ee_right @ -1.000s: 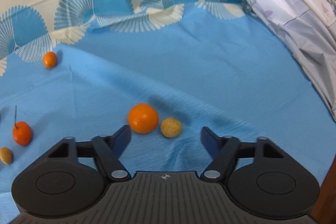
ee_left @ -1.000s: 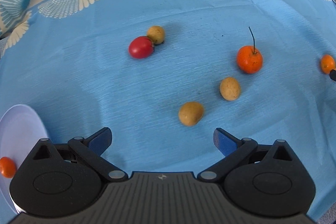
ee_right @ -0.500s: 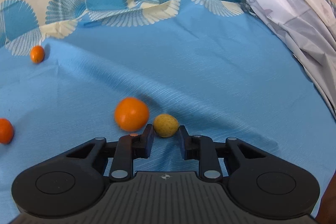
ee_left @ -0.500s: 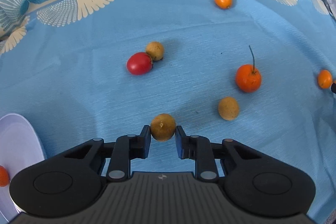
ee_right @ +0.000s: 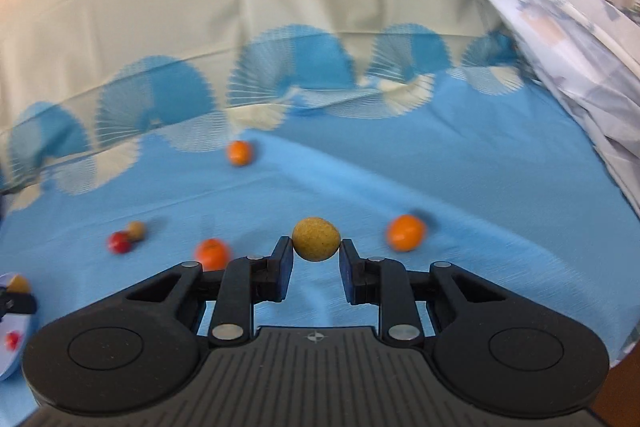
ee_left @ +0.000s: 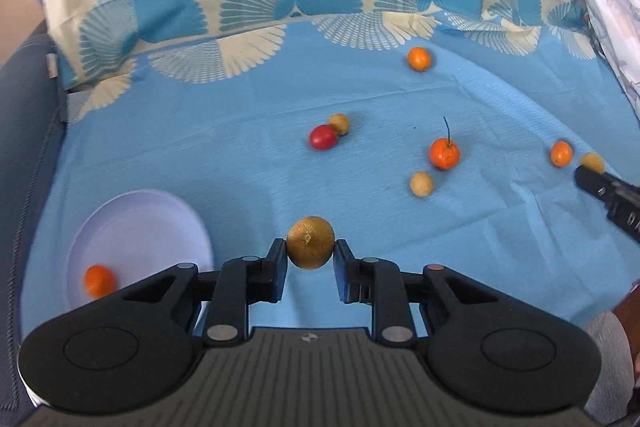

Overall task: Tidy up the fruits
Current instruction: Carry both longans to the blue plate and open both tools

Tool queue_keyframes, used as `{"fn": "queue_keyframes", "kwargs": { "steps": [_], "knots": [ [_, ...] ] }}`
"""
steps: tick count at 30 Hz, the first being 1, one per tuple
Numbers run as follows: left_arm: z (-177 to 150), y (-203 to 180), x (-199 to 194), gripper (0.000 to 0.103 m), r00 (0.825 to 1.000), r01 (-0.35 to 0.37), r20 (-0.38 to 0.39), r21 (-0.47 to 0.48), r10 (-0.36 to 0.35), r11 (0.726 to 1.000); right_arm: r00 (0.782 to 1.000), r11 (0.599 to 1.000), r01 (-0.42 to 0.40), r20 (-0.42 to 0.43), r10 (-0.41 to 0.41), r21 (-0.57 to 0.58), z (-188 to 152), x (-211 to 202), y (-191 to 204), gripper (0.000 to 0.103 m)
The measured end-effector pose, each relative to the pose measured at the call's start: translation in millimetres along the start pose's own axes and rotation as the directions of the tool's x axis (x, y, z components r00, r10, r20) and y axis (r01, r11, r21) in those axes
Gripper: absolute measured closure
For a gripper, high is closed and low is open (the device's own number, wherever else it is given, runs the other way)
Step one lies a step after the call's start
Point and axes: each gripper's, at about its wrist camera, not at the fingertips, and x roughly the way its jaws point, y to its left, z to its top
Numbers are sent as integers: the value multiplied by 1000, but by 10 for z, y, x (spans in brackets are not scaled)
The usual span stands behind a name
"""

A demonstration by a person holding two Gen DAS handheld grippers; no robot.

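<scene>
My left gripper is shut on a brown round fruit and holds it above the blue cloth, right of a white plate that carries one small orange fruit. My right gripper is shut on a yellow round fruit, lifted off the cloth; it also shows at the right edge of the left wrist view. Loose on the cloth lie a red fruit, a stemmed orange fruit, tan fruits and small oranges.
The blue cloth has a fan-patterned cream border at the back. A pale patterned sheet hangs along the right side. An orange fruit lies just right of my right gripper. The plate's edge shows at the far left of the right wrist view.
Both grippers closed on their fruits, then lifted them off the cloth and pulled back. The right wrist view has swung to the left.
</scene>
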Motion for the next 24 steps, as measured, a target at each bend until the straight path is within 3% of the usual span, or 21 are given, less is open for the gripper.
{"fn": "queue_keyframes", "kwargs": {
  "steps": [4,10,16,24],
  "knots": [
    [-240,300,-389,76,1000,-22,-8,-50,22,998,990,989,-139,-9,139,-49,-107,-403,511,77],
    [-657,752,-945,76,996,-87,28,-105,90,991,947,935,-323,-50,319,-148,-291,-959,1229,77],
    [-1062,1117,-1334,76,992,-107,46,-170,116,980,907,875,-419,-79,413,-244,-471,-1448,1758,77],
    [-1485,1406,-1640,76,988,-106,85,-230,129,967,882,835,-471,-137,451,-286,-683,-1808,2102,76]
  ]
}}
